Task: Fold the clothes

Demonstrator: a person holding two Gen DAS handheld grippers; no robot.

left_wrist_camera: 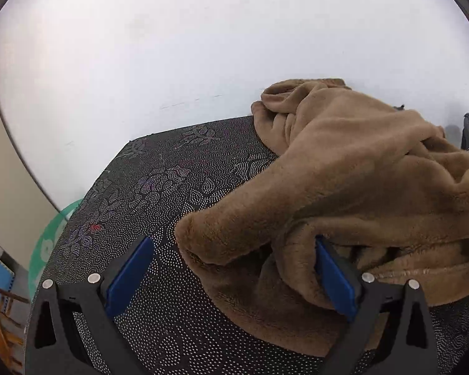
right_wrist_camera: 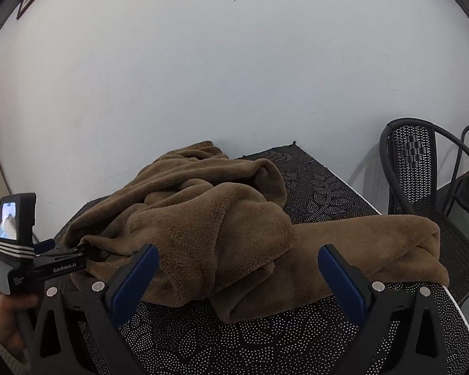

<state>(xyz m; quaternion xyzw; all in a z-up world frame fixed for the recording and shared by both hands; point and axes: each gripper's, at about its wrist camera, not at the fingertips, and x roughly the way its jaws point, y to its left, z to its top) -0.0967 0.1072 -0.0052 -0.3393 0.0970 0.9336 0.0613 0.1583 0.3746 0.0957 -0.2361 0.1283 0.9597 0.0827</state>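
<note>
A brown fleece garment lies crumpled on the black dotted table cover. My left gripper is open low over the cover, with a rolled fold of the fleece between its blue pads; its right finger sits pushed in among the cloth. In the right wrist view the garment is heaped at the middle, and one flat part stretches to the right table edge. My right gripper is open just in front of the heap, holding nothing. The left gripper reaches the heap's left edge, held by a hand.
A white wall stands close behind the table. A black mesh chair is beside the table's right edge. The table cover shows bare in front of the garment. A green round object lies below the table's left edge.
</note>
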